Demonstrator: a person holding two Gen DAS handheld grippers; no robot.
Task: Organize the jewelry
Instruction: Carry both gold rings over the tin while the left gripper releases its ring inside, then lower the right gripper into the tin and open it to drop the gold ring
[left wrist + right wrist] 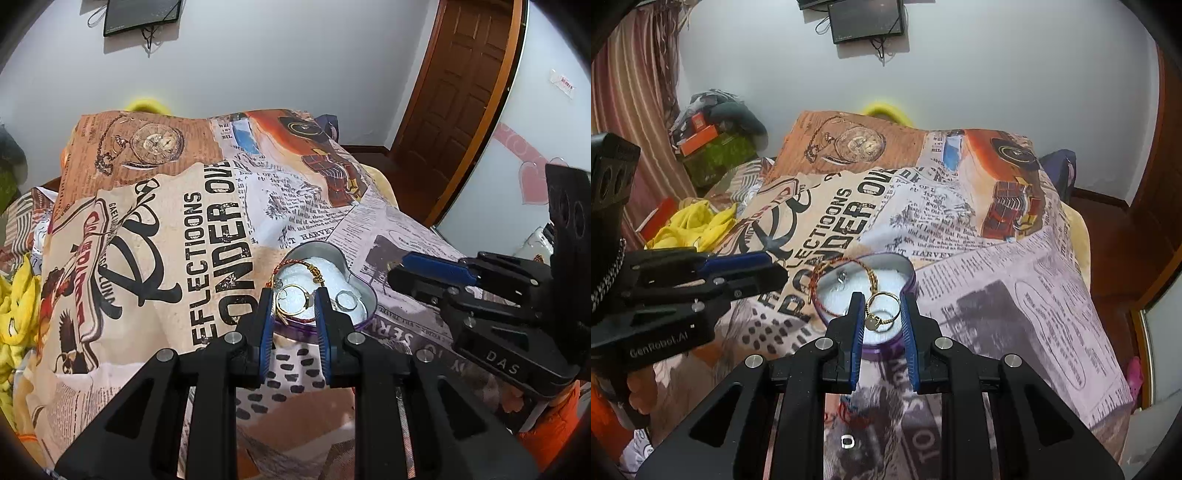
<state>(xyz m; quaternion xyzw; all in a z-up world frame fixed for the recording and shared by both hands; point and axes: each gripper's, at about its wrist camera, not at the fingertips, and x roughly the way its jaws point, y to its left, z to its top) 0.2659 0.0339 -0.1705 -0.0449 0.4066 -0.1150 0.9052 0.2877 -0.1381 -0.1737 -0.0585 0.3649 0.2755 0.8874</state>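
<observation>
The bed is covered by a newsprint-patterned cloth whose big dark letters read "REFLECTIONS" and part of "WONDER OV…", with smaller "HARVEY" above the tin; the left gripper's body is stamped "GenRobot.AI" and the right one's "DAS". On the cloth stands a heart-shaped tin with a purple rim and white padding inside. In it lie a red cord bracelet draped over the left rim, a gold chain, a thin gold hoop, a gold ring with a pale stone and, toward the right in the left wrist view, a silvery ring. The left gripper points down at the near left part of the tin, its blue pads a narrow gap apart with nothing seen pinched. The right gripper hangs over the near edge of the tin, jaws likewise narrowly parted, the stone ring and hoop showing between its tips; whether it pinches either cannot be told. A small silvery piece lies on the cloth nearer than the tin.
</observation>
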